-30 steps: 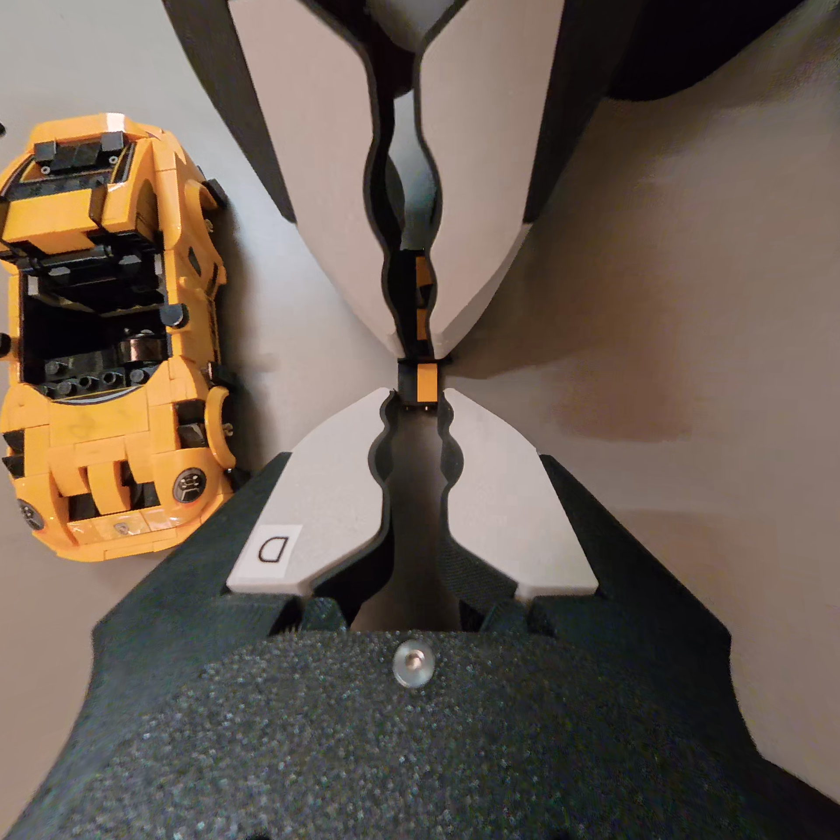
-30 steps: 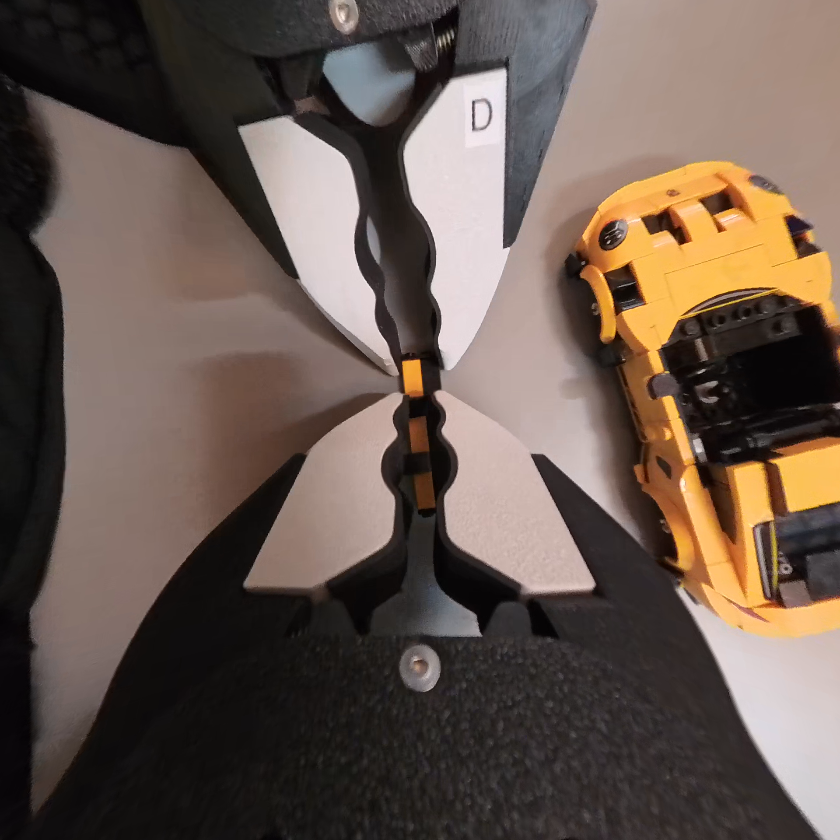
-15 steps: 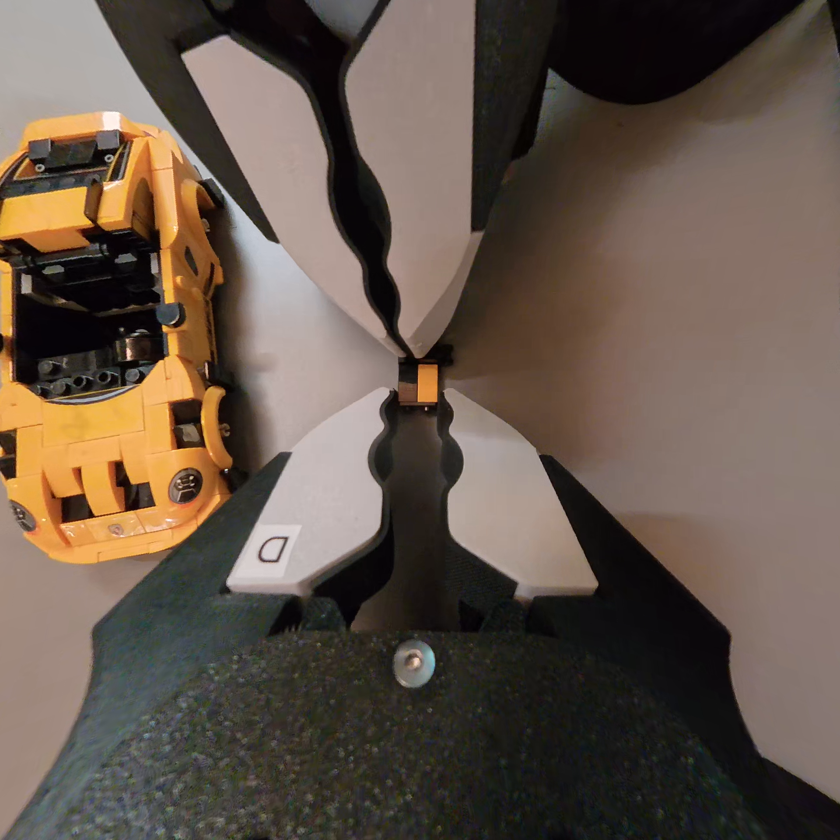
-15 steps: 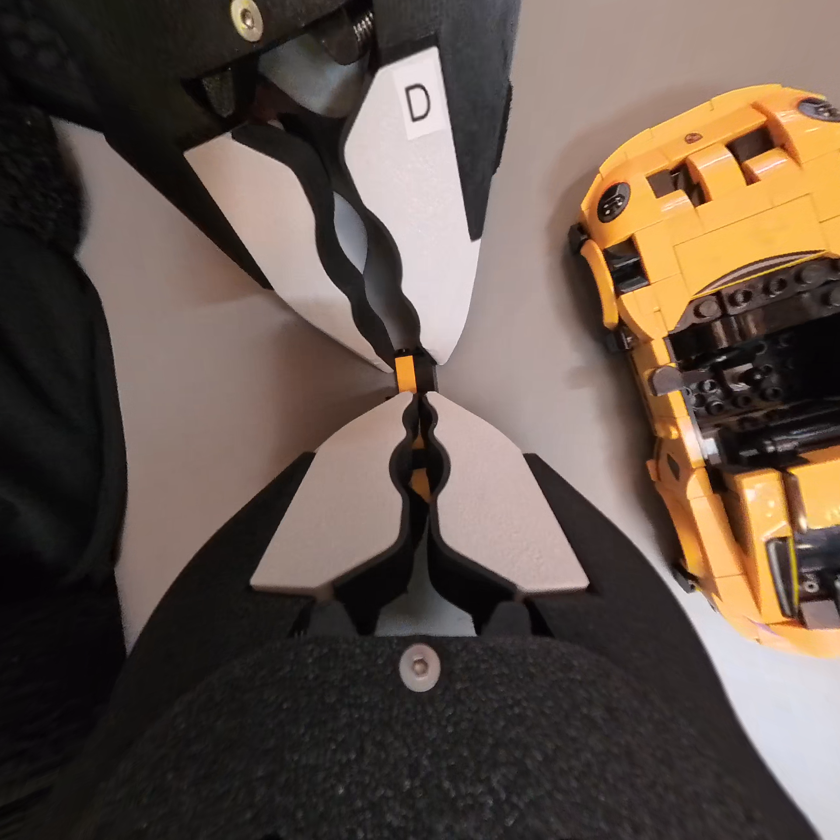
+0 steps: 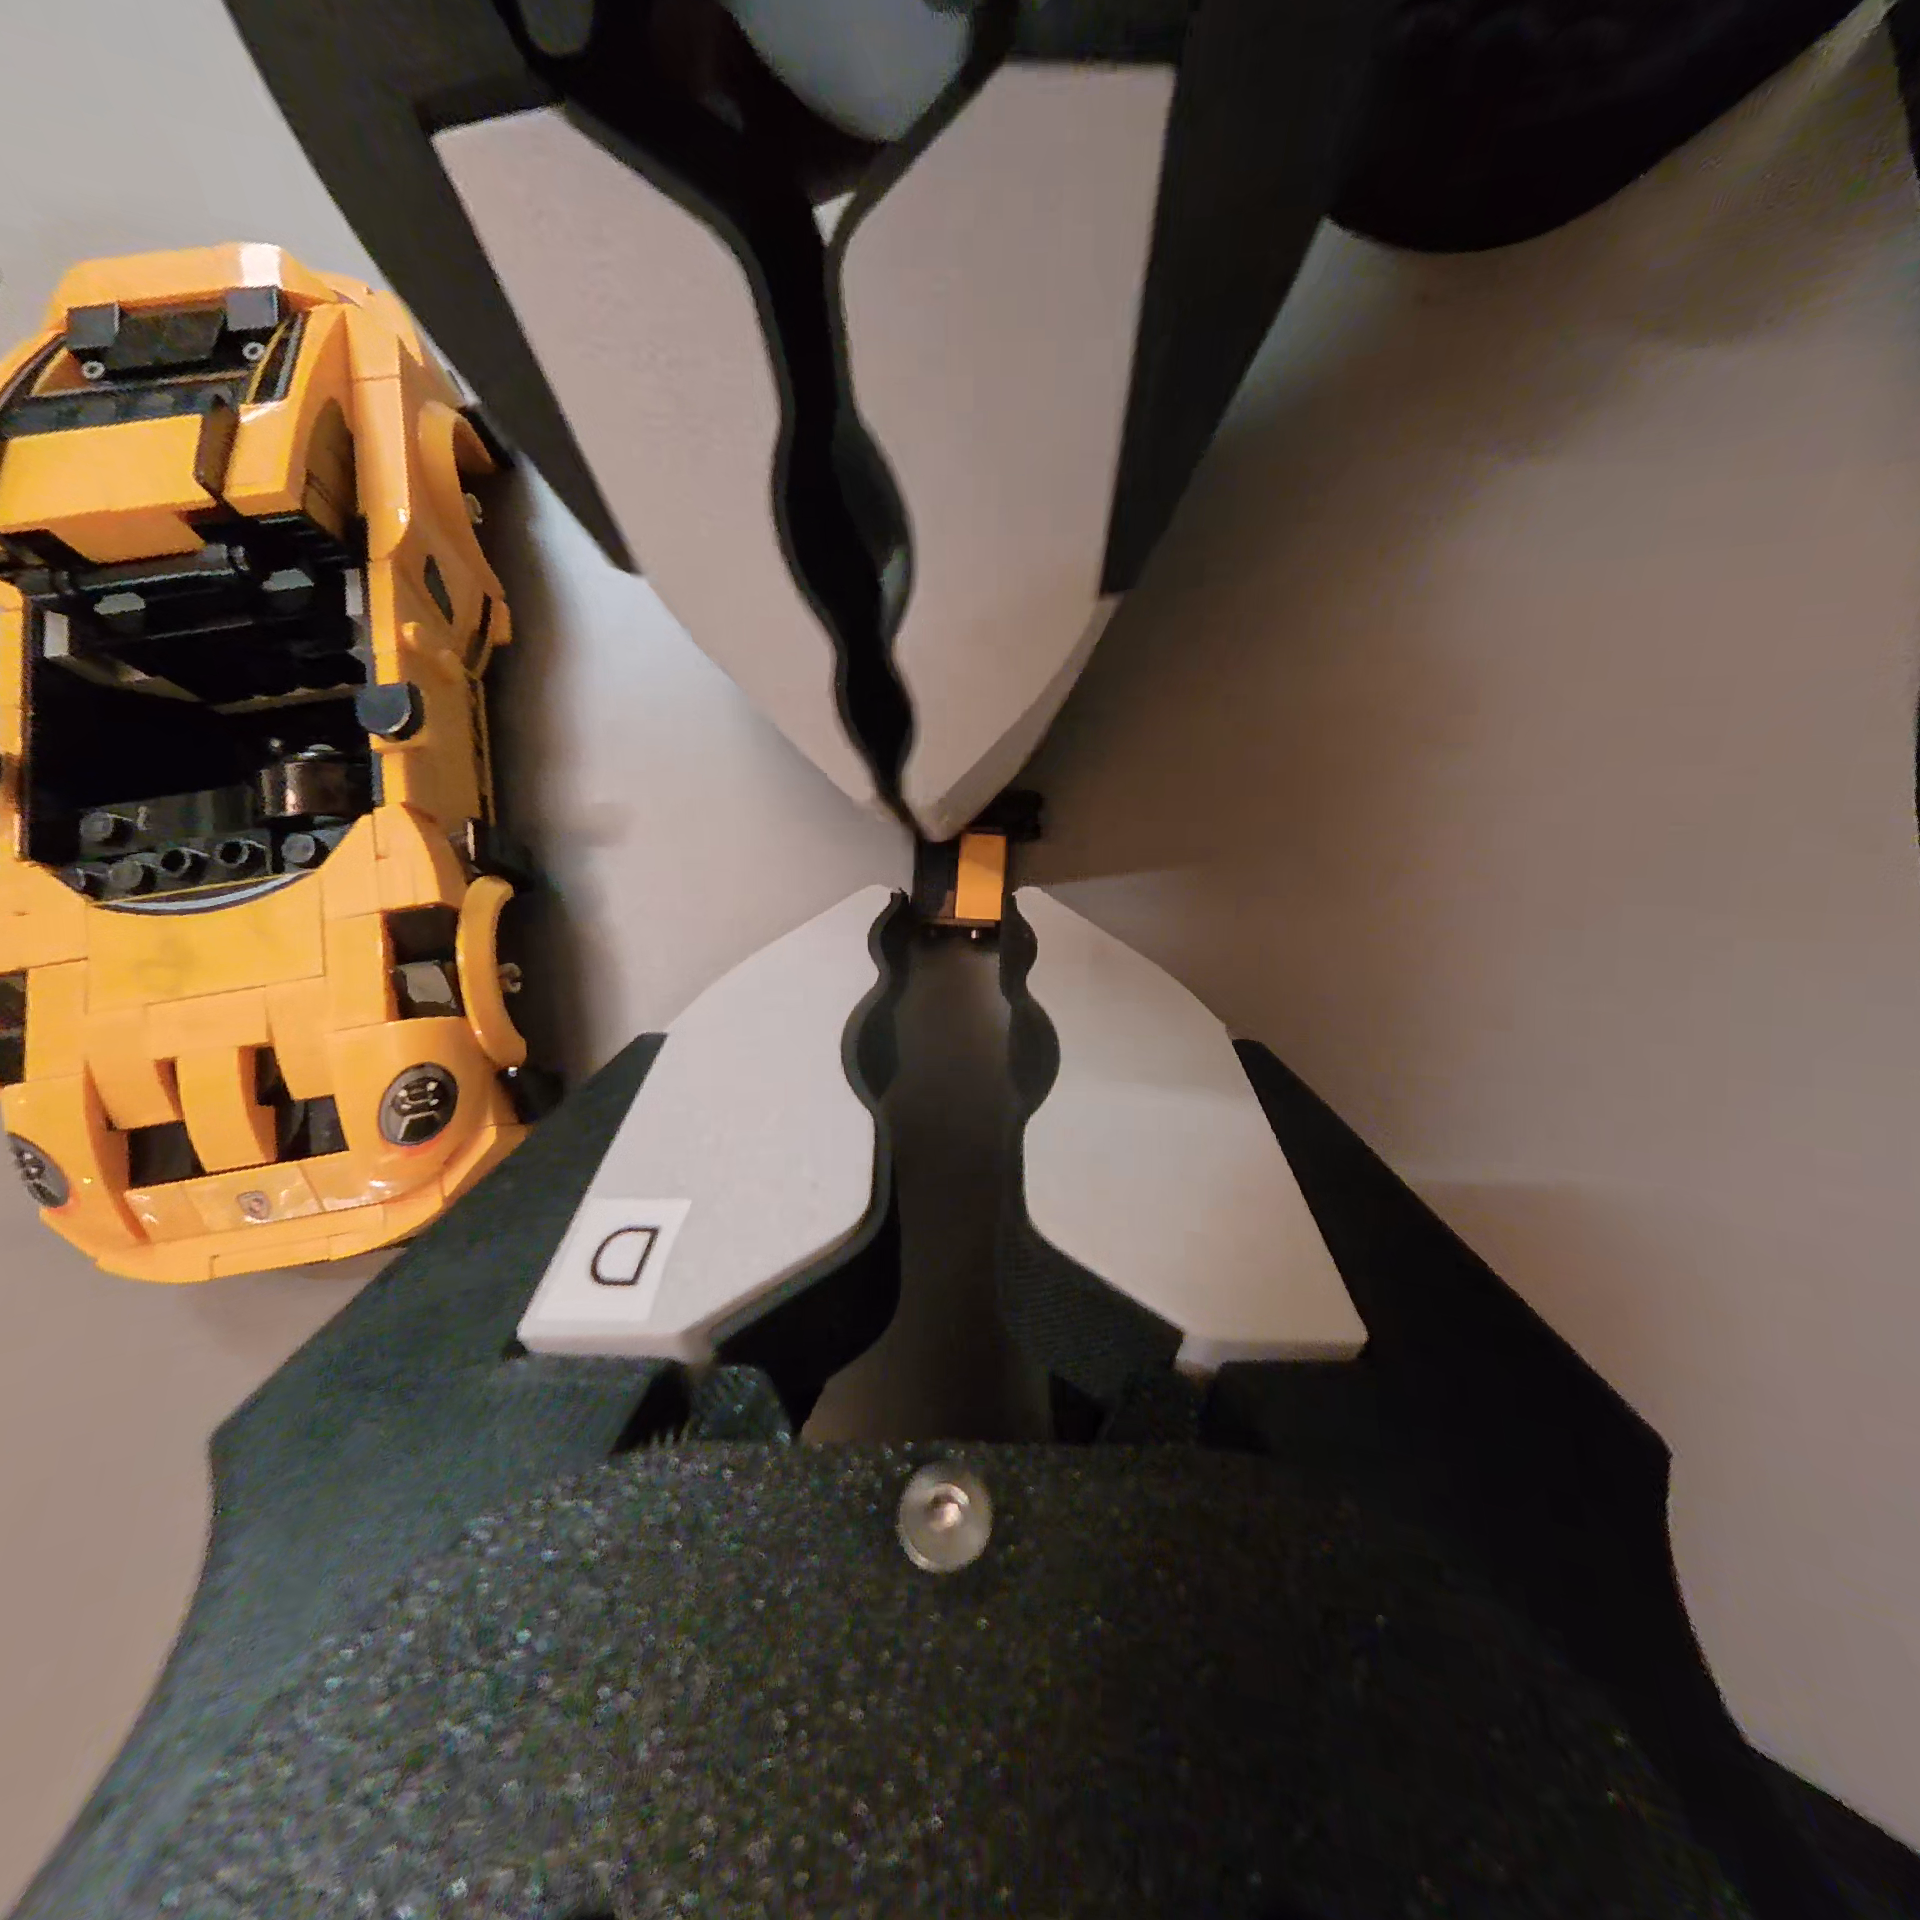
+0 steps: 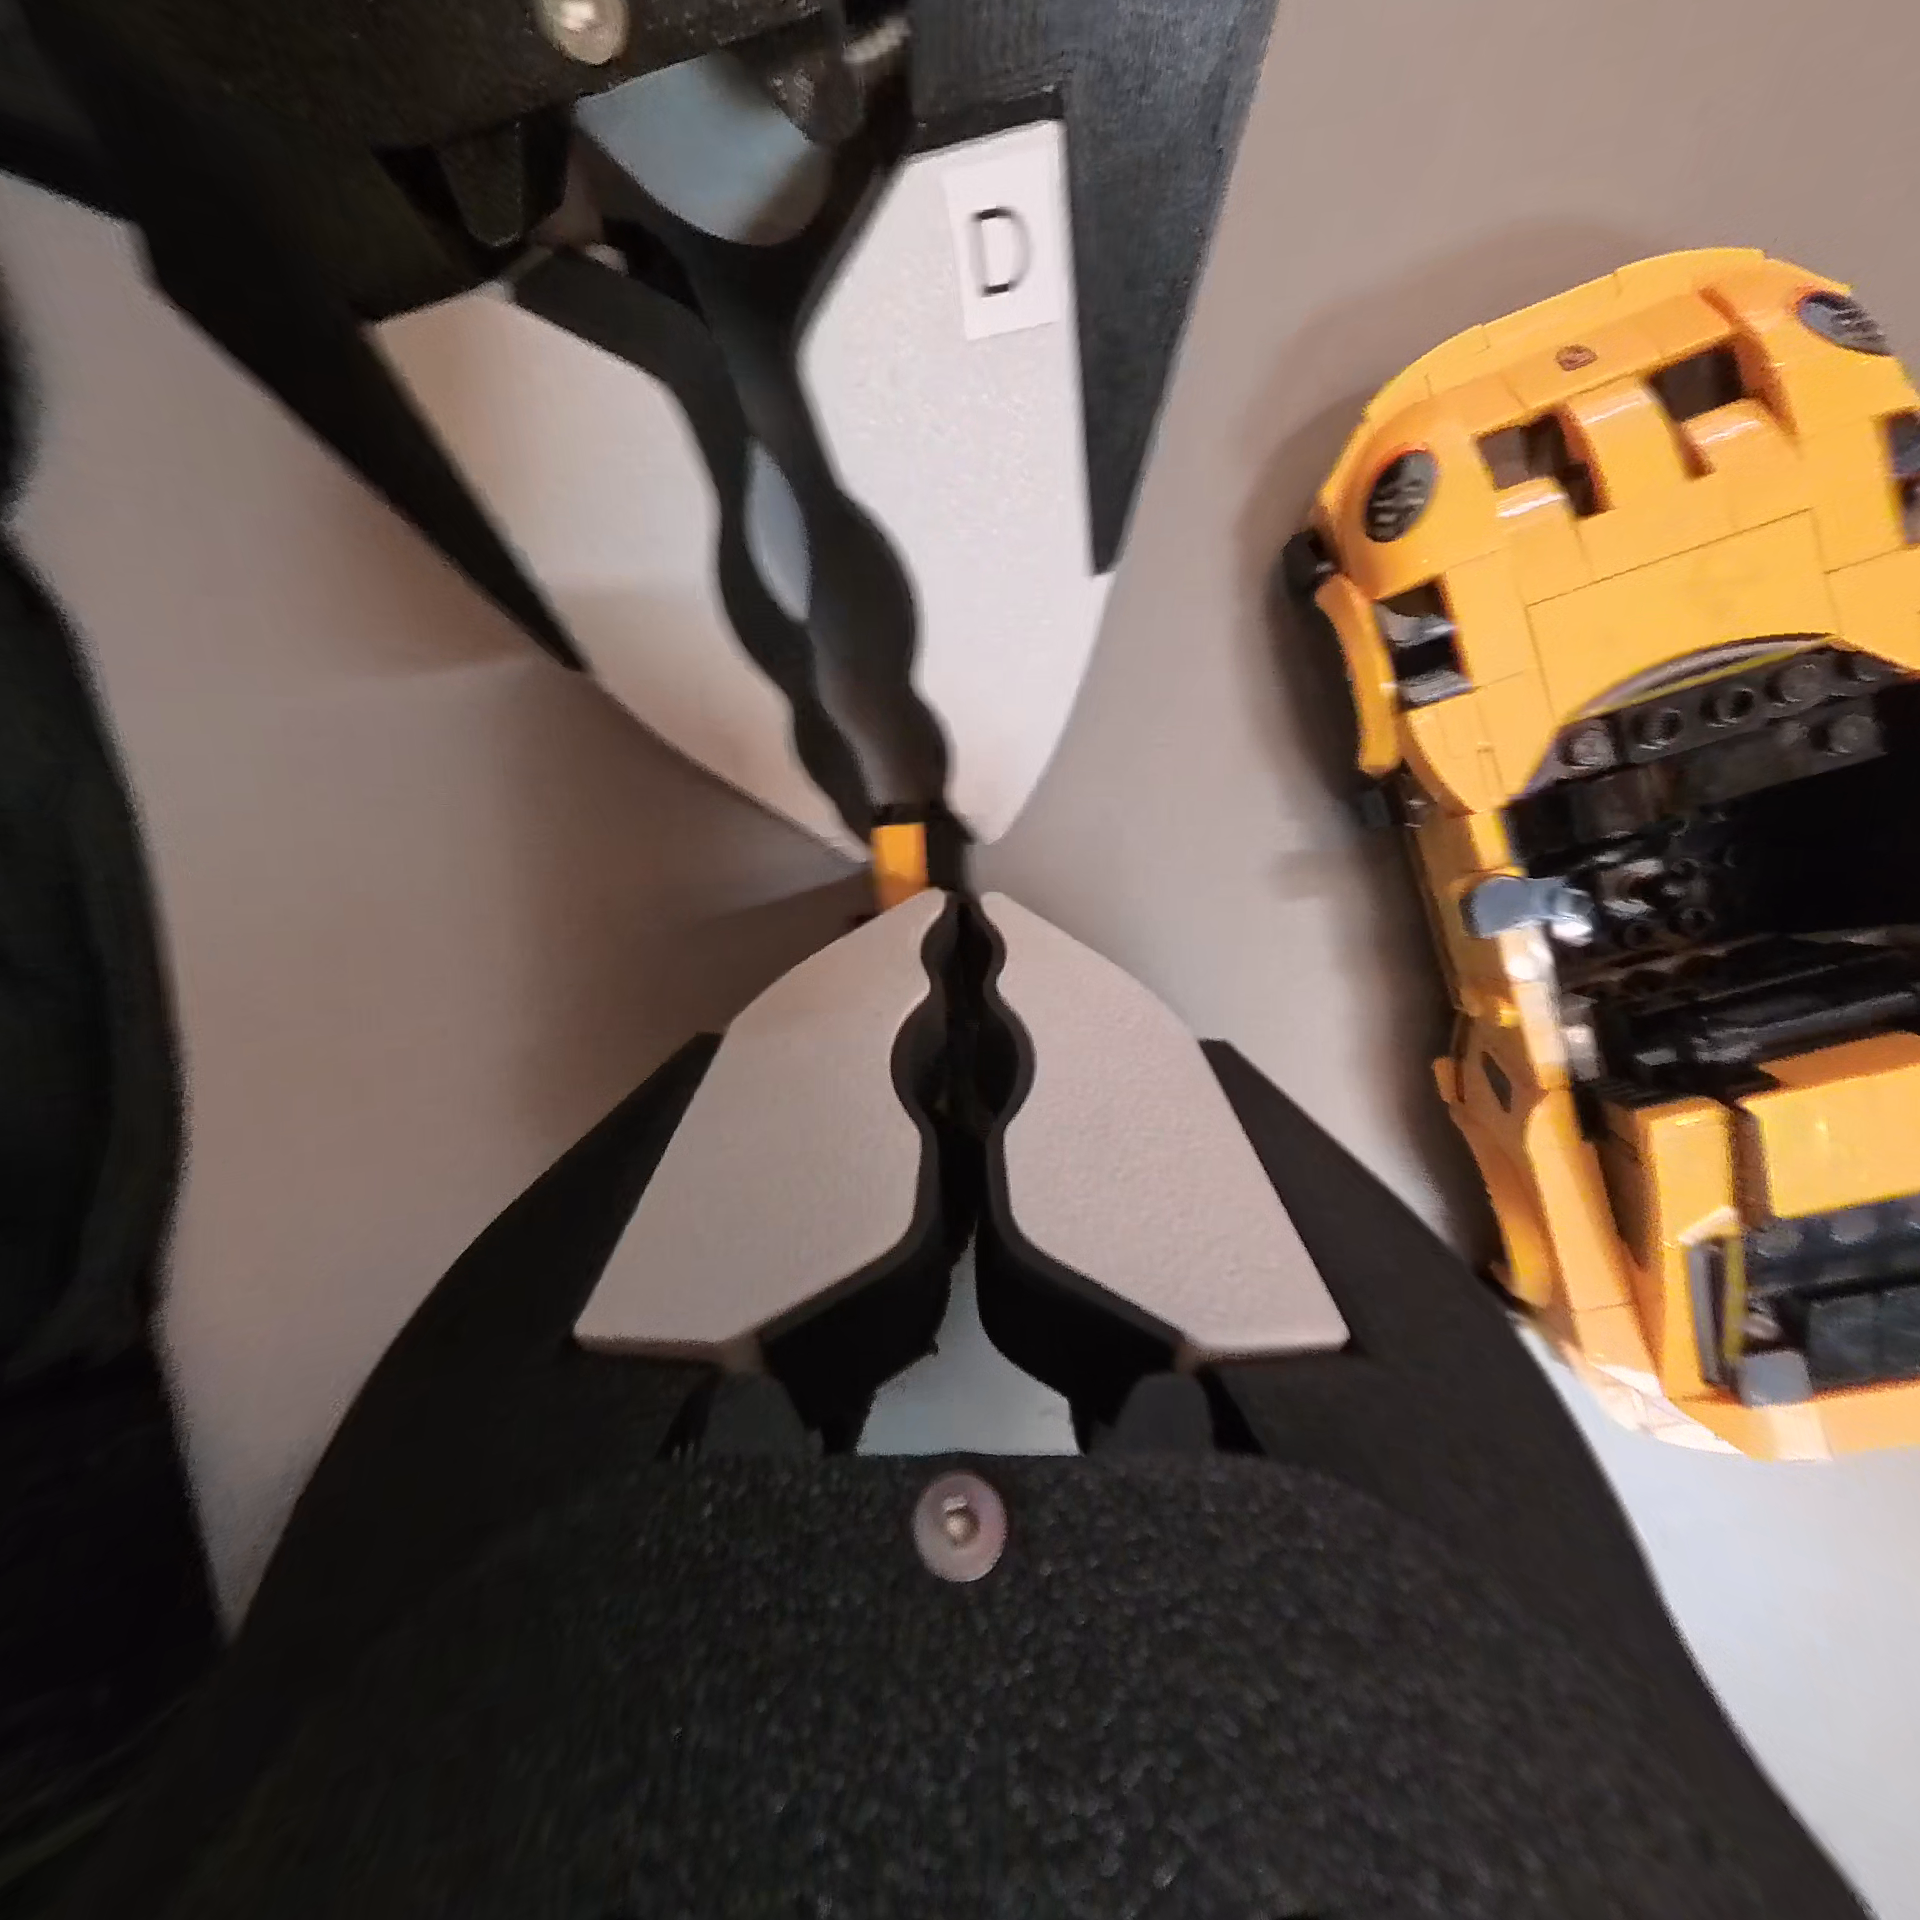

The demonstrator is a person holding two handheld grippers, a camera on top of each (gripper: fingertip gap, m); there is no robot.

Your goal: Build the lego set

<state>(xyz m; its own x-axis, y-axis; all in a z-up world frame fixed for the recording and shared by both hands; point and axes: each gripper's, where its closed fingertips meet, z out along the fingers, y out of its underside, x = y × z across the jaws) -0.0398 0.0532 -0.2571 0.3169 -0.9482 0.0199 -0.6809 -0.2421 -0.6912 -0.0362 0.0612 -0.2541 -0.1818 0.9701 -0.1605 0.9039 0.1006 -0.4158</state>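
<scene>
grippers meet tip to tip: left gripper (image 5: 961, 904) pinches orange-black lego piece (image 5: 977, 878); right gripper (image 6: 951, 904) jaws pressed together; yellow car (image 5: 239, 769) at nine o'clock.

Bare table (image 5: 1507, 727) lies open; the car (image 5: 239, 769) blocks one side.

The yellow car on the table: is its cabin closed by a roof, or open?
Open. The yellow car has no roof piece over its middle: black studs and inner parts show from above in both wrist views.
</scene>
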